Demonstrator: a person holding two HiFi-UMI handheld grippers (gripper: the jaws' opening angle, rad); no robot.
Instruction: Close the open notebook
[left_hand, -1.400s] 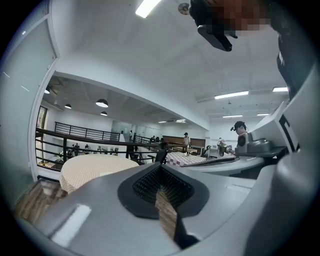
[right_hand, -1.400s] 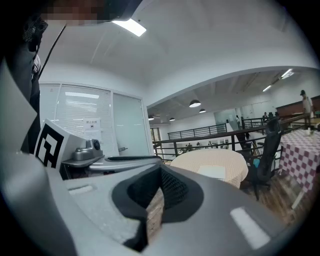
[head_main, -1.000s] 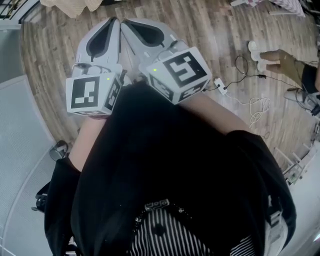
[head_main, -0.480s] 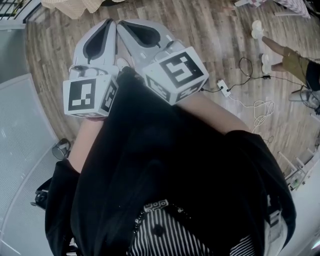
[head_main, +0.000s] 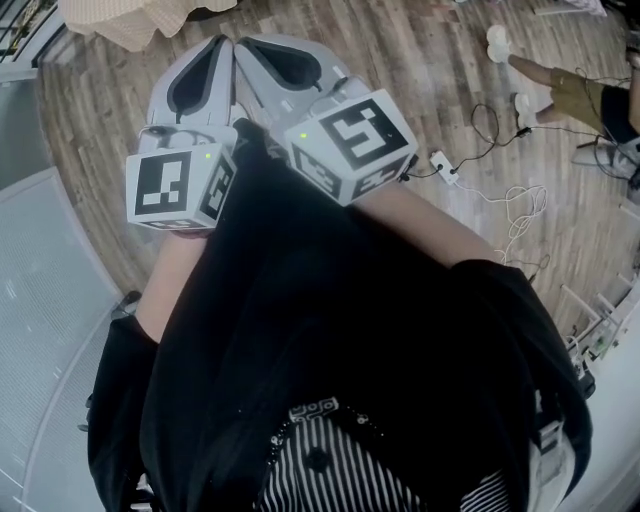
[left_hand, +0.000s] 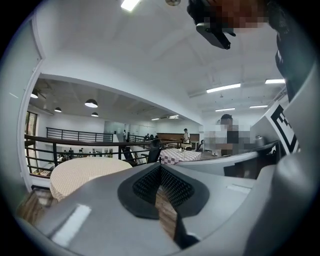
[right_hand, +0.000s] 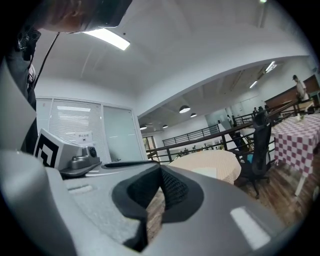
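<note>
No notebook shows in any view. In the head view my left gripper (head_main: 216, 48) and right gripper (head_main: 252, 46) are held side by side above a wooden floor, tips nearly touching each other. In the left gripper view the left gripper (left_hand: 160, 168) is shut with nothing between its black ribbed pads. The right gripper (right_hand: 161, 169) looks the same in its own view, shut and empty. Both point almost level across a large hall.
A round table with a beige cloth (head_main: 130, 18) stands ahead on the left, also seen as the beige table (left_hand: 75, 172) (right_hand: 210, 162). A checked table (right_hand: 300, 135) and black chair (right_hand: 257, 150) are further off. Cables (head_main: 505, 205) and a person's leg (head_main: 565, 90) lie right. A pale platform (head_main: 40, 300) is left.
Both grippers have drifted a little left together, still shut and side by side. The beige table has come further into view at the top left, and the person's leg at right has shifted up.
</note>
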